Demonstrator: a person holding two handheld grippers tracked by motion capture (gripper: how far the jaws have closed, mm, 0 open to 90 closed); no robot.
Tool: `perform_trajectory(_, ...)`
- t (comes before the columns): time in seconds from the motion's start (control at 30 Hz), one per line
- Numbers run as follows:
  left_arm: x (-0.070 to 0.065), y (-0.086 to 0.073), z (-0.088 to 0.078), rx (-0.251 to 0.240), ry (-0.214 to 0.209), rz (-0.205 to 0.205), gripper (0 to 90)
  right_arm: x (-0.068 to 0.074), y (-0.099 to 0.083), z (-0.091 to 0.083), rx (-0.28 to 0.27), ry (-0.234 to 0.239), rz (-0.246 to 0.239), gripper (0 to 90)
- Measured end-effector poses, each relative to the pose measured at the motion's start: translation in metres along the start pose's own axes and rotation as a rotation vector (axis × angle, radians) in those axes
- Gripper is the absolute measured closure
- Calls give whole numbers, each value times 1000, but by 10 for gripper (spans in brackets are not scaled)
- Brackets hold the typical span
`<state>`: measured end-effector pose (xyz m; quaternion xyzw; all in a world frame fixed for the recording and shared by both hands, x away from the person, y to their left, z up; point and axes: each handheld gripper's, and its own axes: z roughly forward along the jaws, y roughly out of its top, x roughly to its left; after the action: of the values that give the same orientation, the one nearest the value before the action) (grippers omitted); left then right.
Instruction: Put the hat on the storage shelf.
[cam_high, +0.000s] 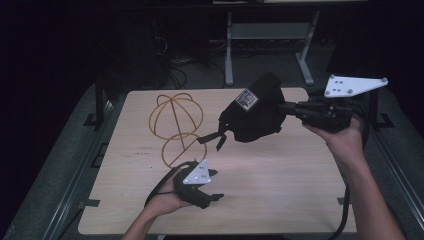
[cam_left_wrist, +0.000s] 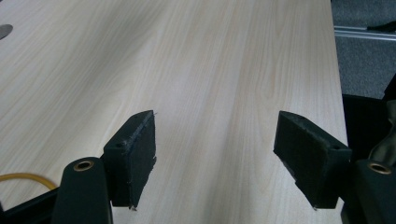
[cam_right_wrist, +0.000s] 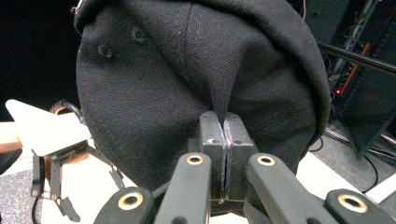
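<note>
Black cap (cam_high: 257, 107) hangs above table (cam_high: 280, 190) centre, long axis level, strap end toward 8 o'clock. Right gripper (cam_right_wrist: 224, 140) clamped on its fabric. Left gripper (cam_left_wrist: 215, 156) jaws apart, at 6 o'clock.

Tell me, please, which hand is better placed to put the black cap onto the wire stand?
Probably the right: the right gripper already pinches the black cap, lifted beside the wire stand. The left gripper rests open on the table, holding nothing.
</note>
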<state>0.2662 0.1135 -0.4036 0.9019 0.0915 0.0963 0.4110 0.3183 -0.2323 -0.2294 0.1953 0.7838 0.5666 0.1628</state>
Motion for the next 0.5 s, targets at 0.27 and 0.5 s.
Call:
perform_trajectory(0.27, -1, 0, 0, -1, -12, 4, 294, 3, 22, 26, 31, 37, -28, 891)
perform_trajectory(0.5, 0, 1, -1, -6, -11, 23, 294, 5, 37, 59, 81, 98, -50, 890)
